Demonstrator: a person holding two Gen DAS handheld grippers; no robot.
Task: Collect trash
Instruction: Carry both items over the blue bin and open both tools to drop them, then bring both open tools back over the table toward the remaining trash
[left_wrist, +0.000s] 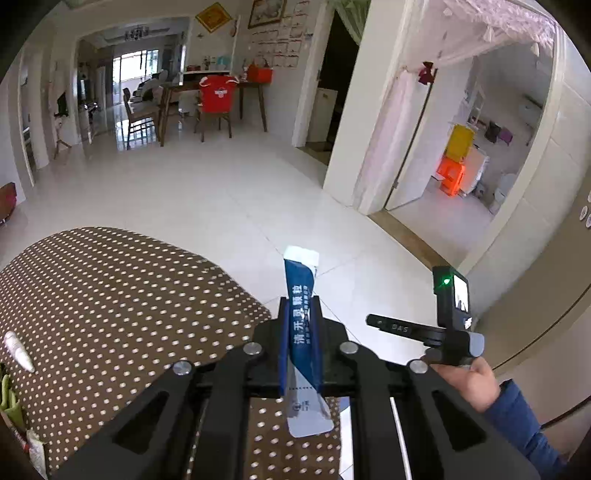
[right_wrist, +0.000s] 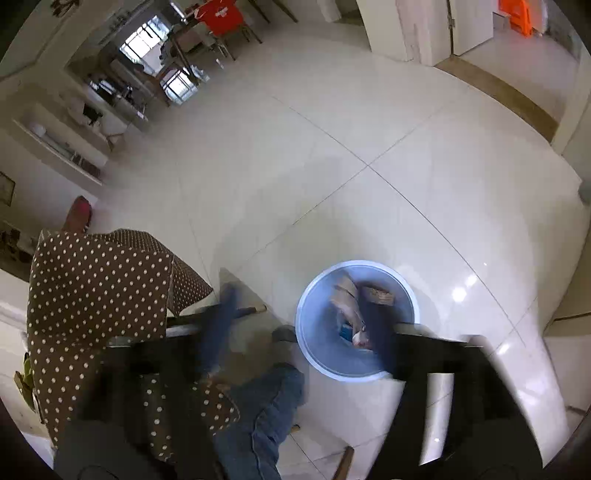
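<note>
Pinching a blue sachet (left_wrist: 301, 314) upright, the left gripper (left_wrist: 300, 306) hovers past the polka-dot surface (left_wrist: 110, 295). A silver wrapper (left_wrist: 18, 350) lies there. The right gripper (right_wrist: 295, 332) is blurred, fingers' spread unclear, above the blue bin (right_wrist: 306, 332) on the floor.

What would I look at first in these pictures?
Probably the blue sachet with white writing, sticking up right in the middle, pinched between the jaws of the left gripper. Next, the round blue bin on the shiny white floor in the right wrist view, with some trash already in it. The brown polka-dot cloth at the left is eye-catching too.
</note>
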